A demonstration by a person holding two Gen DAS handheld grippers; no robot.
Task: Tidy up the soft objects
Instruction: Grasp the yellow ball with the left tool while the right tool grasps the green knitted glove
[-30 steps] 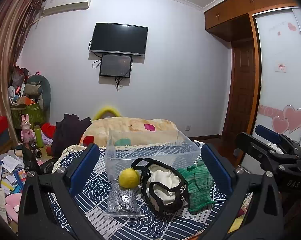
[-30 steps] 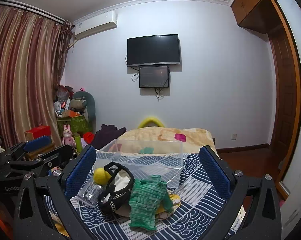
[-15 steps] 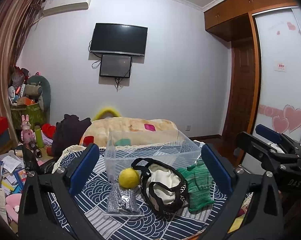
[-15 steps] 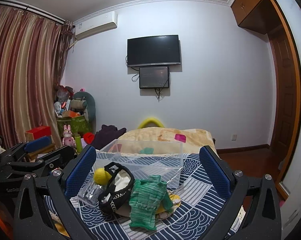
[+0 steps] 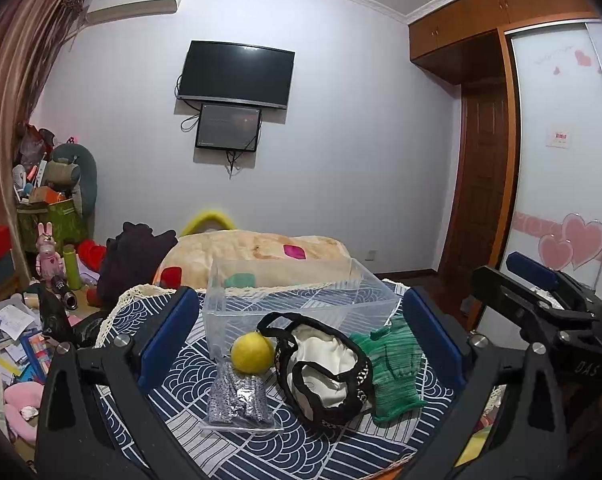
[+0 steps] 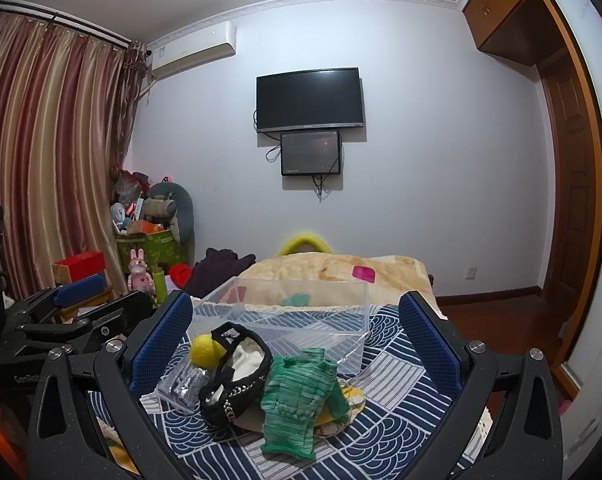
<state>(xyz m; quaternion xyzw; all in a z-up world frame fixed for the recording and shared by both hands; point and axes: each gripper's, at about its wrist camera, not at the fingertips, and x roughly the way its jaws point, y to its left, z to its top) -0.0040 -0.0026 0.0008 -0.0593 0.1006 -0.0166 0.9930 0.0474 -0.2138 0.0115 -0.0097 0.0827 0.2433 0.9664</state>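
Observation:
On the blue wave-patterned cloth lie a yellow ball (image 5: 252, 352), a grey fabric in a clear bag (image 5: 239, 400), a black-and-white pouch (image 5: 325, 372) and a green knitted piece (image 5: 395, 364). A clear plastic bin (image 5: 297, 296) stands empty just behind them. My left gripper (image 5: 299, 340) is open, above and in front of the items, touching nothing. My right gripper (image 6: 295, 344) is open too, framing the same ball (image 6: 204, 352), pouch (image 6: 237, 380), green knit (image 6: 297, 388) and bin (image 6: 301, 312). A yellow item (image 6: 353, 398) peeks from under the knit.
The cloth-covered surface (image 5: 173, 364) drops off at its left edge to a cluttered floor (image 5: 17, 332). A beige blanket (image 5: 257, 252) and dark clothing (image 5: 133, 256) lie behind the bin. The right gripper's body shows at the right in the left wrist view (image 5: 541, 304).

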